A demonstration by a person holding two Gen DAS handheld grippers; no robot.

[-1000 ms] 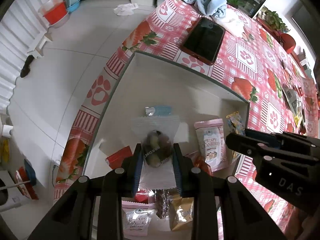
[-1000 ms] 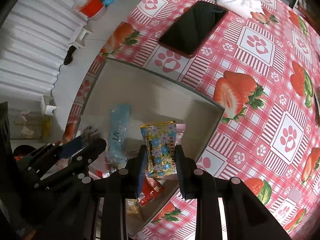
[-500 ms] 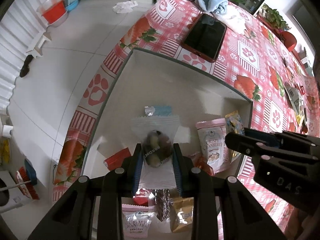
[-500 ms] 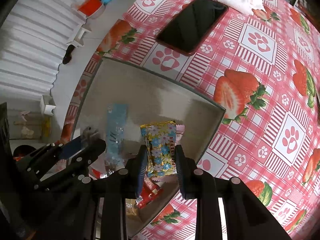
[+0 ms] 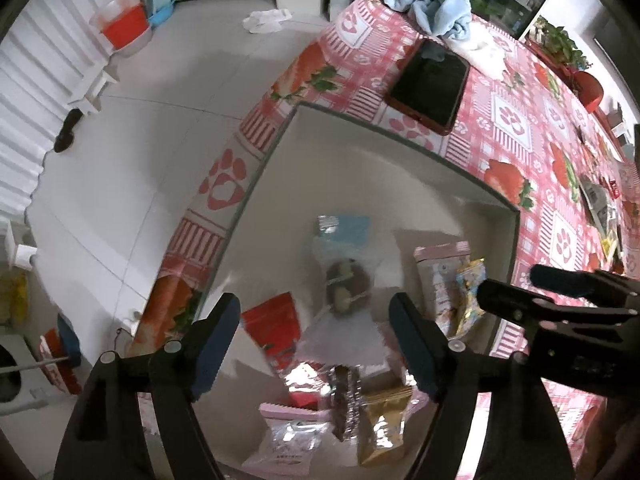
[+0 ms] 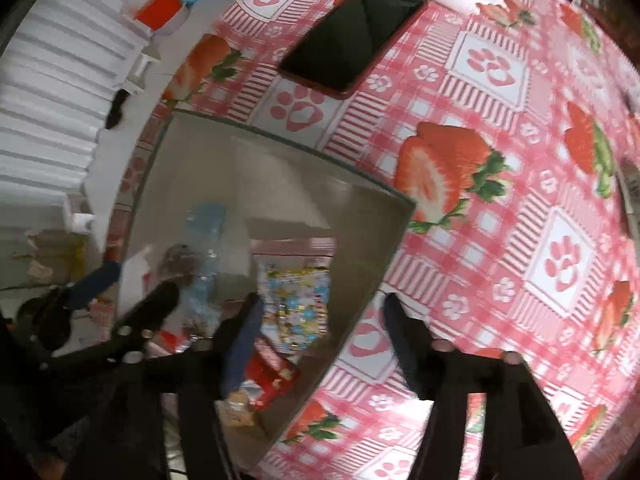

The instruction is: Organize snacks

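- The left gripper (image 5: 316, 322) hangs over the box (image 5: 360, 160), jaws spread wide and empty.
- A clear pouch (image 5: 346, 286) lies in the box between and beyond the left jaws.
- The right gripper (image 6: 320, 318) is likewise agape over the box's right edge.
- The gold packet (image 6: 298, 304) lies inside, by its left finger.

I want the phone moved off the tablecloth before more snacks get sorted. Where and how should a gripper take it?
The phone lies flat, screen up, apart from the box. Come from above and close the fingers across its two long red edges near the middle; it is narrowest there, and the flat face offers nothing to pinch.
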